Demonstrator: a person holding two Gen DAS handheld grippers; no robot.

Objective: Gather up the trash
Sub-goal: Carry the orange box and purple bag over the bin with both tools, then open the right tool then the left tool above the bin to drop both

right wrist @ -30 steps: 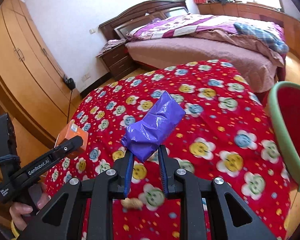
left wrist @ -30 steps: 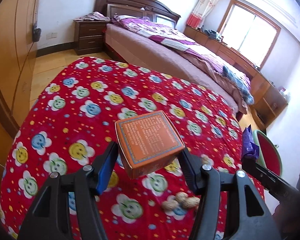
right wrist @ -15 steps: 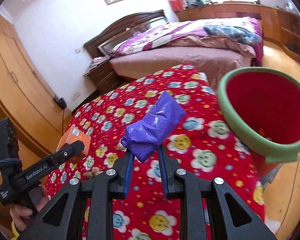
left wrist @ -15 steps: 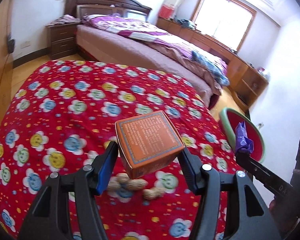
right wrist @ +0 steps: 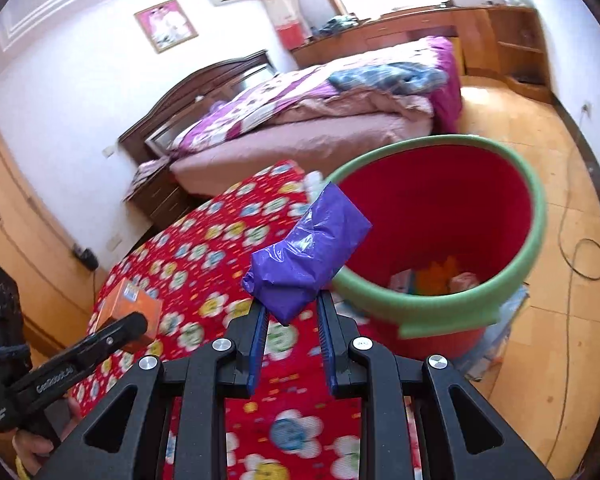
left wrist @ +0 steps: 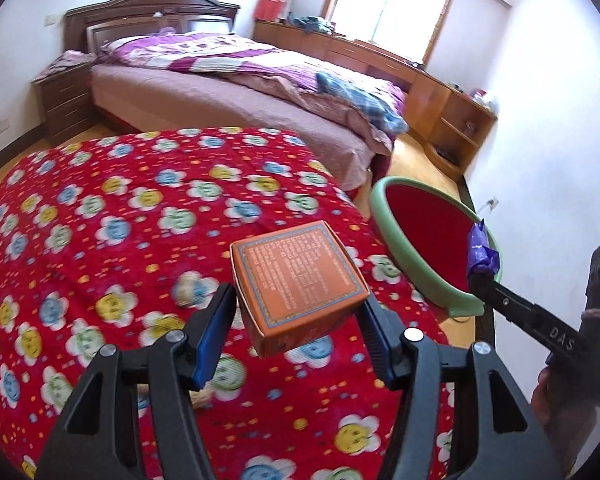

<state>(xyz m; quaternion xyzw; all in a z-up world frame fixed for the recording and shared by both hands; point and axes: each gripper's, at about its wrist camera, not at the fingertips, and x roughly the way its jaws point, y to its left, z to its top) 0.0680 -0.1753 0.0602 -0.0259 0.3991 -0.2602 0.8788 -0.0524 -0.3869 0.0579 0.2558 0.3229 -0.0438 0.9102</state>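
Bedroom with white walls and pale wooden floor (right wrist: 540,168). Nearest, a red quilt printed with smiling flowers (left wrist: 112,216); beyond it a dark wooden bed with purple bedding (left wrist: 220,60). Left gripper (left wrist: 296,320) pinching an orange cardboard box (left wrist: 296,276) above the quilt. Right gripper (right wrist: 290,316) clamping a crumpled purple plastic wrapper (right wrist: 308,256) at the near rim of a red bucket with green rim (right wrist: 536,208), right of the quilt.
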